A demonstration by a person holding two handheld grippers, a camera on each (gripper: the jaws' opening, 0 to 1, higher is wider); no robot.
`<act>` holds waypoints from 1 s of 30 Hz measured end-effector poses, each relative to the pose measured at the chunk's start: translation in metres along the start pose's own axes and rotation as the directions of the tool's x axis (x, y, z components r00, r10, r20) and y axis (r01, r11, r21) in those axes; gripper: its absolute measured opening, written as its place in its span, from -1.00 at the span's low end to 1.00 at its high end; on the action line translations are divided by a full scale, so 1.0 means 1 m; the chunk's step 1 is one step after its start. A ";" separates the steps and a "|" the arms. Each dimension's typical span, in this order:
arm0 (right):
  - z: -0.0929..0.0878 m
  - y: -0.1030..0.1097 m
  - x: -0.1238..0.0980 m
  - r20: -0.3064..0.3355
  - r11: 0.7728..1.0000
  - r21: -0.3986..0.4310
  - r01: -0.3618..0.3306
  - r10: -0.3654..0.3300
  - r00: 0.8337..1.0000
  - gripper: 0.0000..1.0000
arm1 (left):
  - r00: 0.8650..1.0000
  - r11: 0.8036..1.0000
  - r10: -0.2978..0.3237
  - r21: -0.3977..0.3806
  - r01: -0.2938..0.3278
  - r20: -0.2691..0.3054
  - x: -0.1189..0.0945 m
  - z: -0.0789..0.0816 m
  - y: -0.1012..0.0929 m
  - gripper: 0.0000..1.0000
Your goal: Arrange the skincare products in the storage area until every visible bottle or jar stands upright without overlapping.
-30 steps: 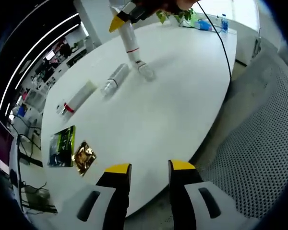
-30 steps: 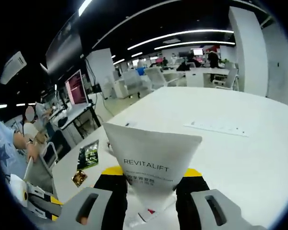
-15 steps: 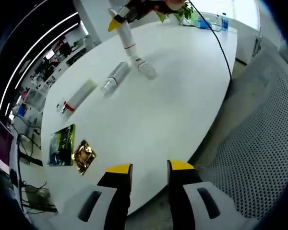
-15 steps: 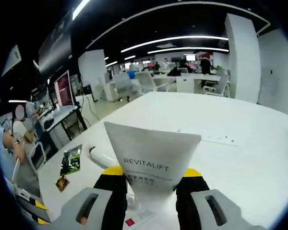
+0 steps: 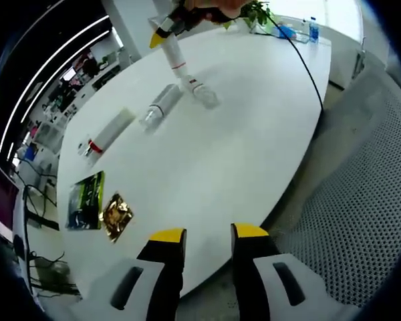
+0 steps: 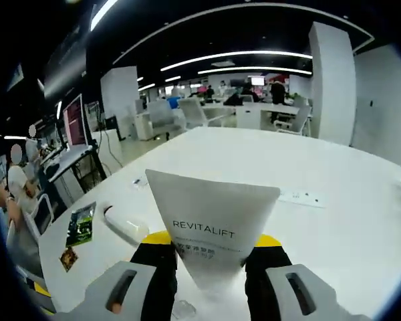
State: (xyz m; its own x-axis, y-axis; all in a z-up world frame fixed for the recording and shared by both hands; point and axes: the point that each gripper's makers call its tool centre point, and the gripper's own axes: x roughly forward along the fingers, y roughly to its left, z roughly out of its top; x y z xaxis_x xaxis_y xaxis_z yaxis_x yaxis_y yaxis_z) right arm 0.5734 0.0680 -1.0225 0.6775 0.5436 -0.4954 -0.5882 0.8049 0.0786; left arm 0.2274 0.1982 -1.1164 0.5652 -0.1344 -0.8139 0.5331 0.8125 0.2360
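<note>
Mid-placement: right gripper (image 6: 209,249) pinching white crimped REVITALIFT tube (image 6: 212,224); left gripper (image 5: 208,235) spread, idle. Next, probably: standing tube upright, clear of 2 lying bottles.

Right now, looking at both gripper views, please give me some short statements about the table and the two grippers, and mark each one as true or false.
1. The right gripper holds a white tube printed REVITALIFT between its jaws. True.
2. The left gripper is shut on a bottle. False: its jaws are apart with nothing between them.
3. A clear bottle lies on its side on the white table. True.
4. The second white tube stands upright. False: it lies flat on the table.
5. A green packet and a gold packet lie near the table edge. True.
</note>
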 end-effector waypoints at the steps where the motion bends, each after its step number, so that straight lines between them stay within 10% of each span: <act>1: 0.000 0.000 0.002 0.000 1.000 -0.006 0.006 -0.006 1.000 -0.32 | 1.000 1.000 -0.001 0.000 0.001 0.001 0.000 0.000 0.000 -0.44; 30: 0.011 -0.020 0.034 0.065 0.991 -0.049 0.126 -0.123 0.990 -0.31 | 1.000 1.000 -0.017 0.003 0.017 -0.018 0.002 -0.004 -0.002 -0.48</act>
State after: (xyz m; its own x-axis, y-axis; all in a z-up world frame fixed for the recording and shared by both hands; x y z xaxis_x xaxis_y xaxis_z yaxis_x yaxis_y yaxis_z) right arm 0.6129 0.0729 -1.0309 0.7718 0.4551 -0.4440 -0.5193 0.8542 -0.0270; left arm 0.2247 0.1987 -1.1209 0.5441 -0.1381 -0.8276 0.5448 0.8083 0.2233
